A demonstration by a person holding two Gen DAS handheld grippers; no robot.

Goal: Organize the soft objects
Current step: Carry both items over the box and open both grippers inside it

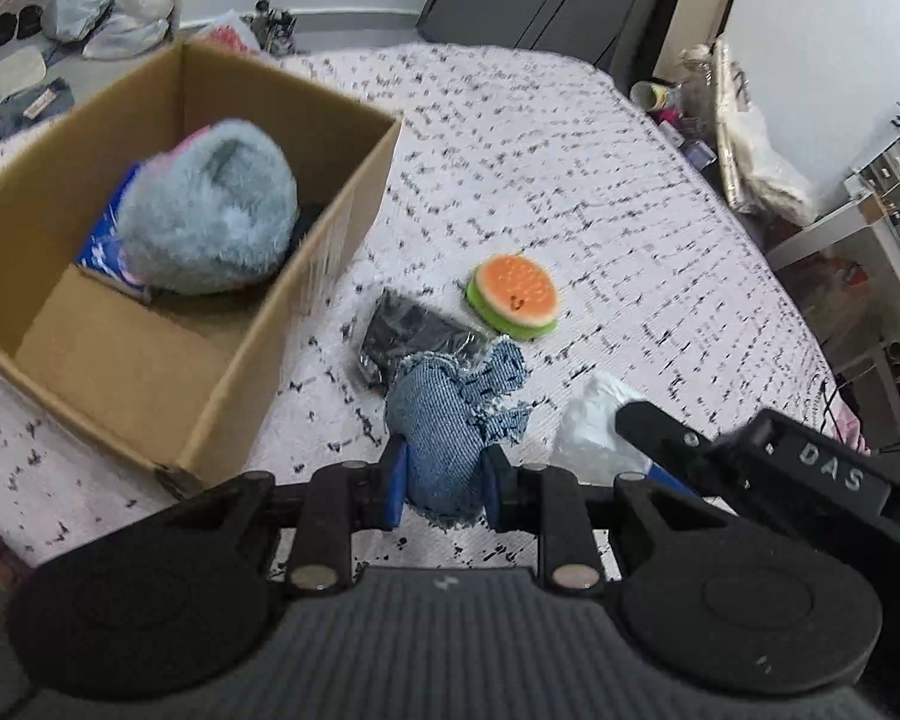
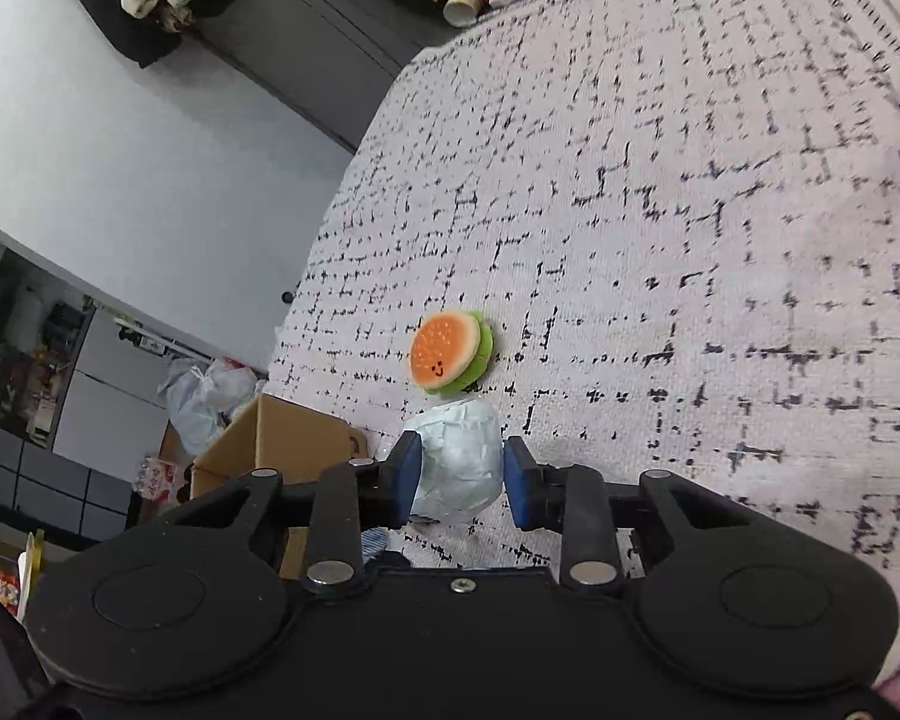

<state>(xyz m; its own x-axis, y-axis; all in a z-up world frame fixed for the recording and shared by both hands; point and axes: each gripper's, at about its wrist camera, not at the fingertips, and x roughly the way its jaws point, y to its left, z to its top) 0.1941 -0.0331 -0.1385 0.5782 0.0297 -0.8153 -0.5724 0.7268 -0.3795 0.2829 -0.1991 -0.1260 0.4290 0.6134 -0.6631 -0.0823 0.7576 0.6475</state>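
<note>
Container: cardboard box (image 1: 222, 312), open top, sits on bed cover (image 1: 600, 192) at left. Contents: fluffy grey-blue plush (image 1: 210, 216) resting on a blue-and-white printed item (image 1: 105, 240) w/ a dark item behind, partly hidden. Approx. half the box floor is bare.

Left claw (image 1: 444, 480): blue pads nearly together, clamped on a frayed denim piece (image 1: 444, 420); the fabric bunches up above the pads.

Right claw (image 2: 459, 477): narrow gap, a white crumpled bundle (image 2: 459, 456) between the pads. Left pad touches it; contact on the other side is not clear.

On the cover, outside the box: burger plush (image 1: 513, 294) (orange bun, green layer), and a black wrapped pack (image 1: 408, 330) just beside the denim, between box and burger.
</note>
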